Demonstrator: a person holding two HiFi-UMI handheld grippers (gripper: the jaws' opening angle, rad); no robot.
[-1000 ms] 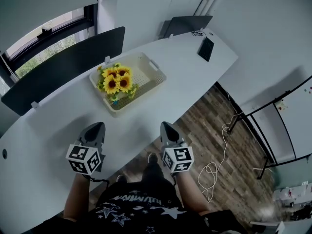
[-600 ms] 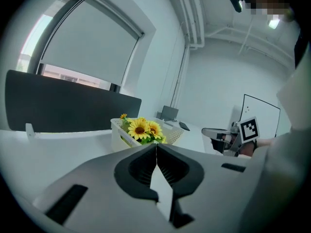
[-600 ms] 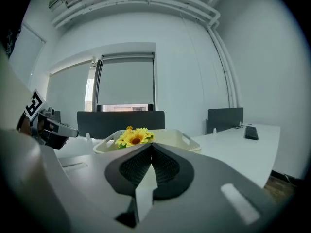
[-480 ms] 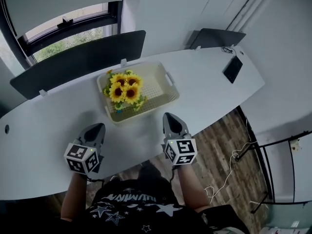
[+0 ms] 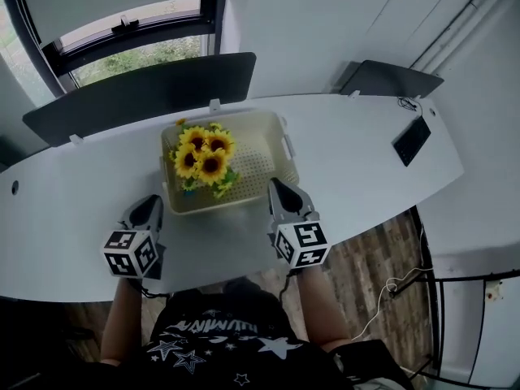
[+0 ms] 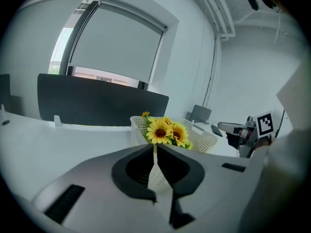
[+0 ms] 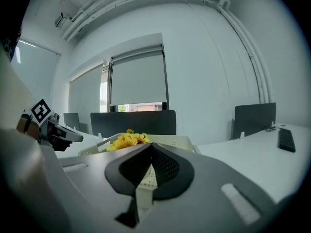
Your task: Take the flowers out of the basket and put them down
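Head view: yellow flowers (image 5: 203,159) stand in the left half of the cream perforated basket (image 5: 289,149), at frame centre on the white tabletop (image 5: 357,157). The left hand-held gripper (image 5: 151,205), at lower left, and the right hand-held gripper (image 5: 278,187), near the basket's lower right corner, both have jaws pressed together, holding nothing.

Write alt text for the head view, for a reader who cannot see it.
Yellow sunflowers sit in the left part of a cream perforated basket on a long white table. On the person's side of it, the left gripper and the right gripper point toward the basket, both shut and empty.
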